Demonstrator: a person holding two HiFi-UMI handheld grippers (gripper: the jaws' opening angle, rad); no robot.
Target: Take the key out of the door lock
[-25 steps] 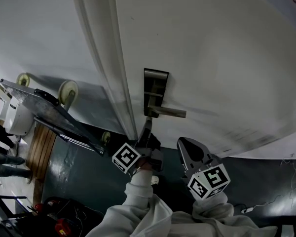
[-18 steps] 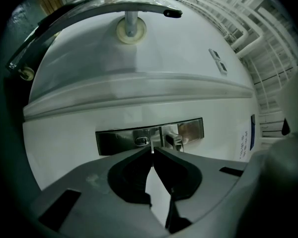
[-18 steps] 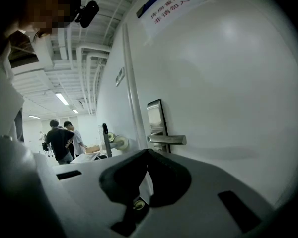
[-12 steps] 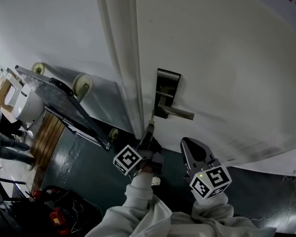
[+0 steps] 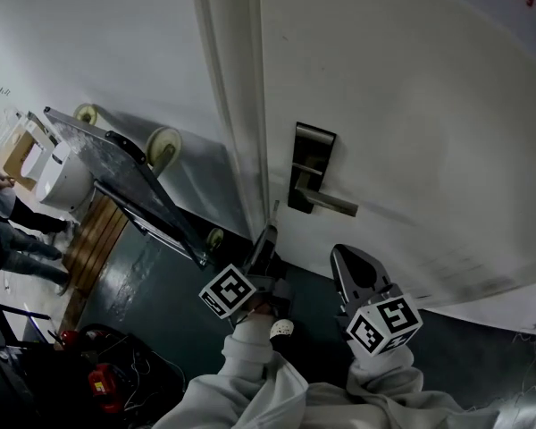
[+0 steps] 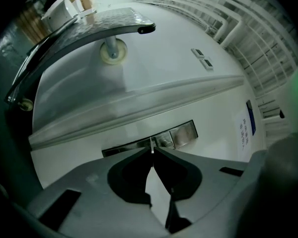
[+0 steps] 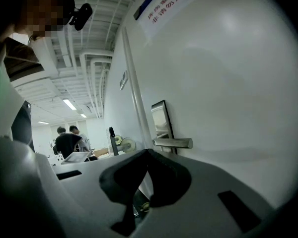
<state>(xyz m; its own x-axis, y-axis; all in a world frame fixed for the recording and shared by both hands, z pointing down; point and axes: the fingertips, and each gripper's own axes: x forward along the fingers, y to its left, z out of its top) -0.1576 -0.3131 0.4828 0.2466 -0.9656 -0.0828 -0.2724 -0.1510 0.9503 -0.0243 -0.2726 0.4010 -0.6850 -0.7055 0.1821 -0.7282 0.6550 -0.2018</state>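
Note:
A dark metal lock plate (image 5: 310, 167) with a lever handle (image 5: 329, 204) sits on the white door (image 5: 411, 123). My left gripper (image 5: 271, 224) is shut on a thin silver key (image 6: 152, 146) that pokes out past its tips. It is held just off the door, low and left of the plate, close to the door's edge. In the left gripper view the lock plate (image 6: 185, 133) lies right behind the key. My right gripper (image 5: 351, 266) hangs below the lever handle (image 7: 173, 143), shut, with nothing in it.
A metal hand truck (image 5: 125, 177) with pale wheels leans on the wall left of the door frame (image 5: 237, 105). A wooden pallet (image 5: 94, 239), cables and a red tool (image 5: 103, 384) lie on the dark floor. People (image 7: 69, 140) stand farther off.
The left gripper has drawn back from the lock plate with the key and now sits lower and further left of it. The right gripper has kept its place.

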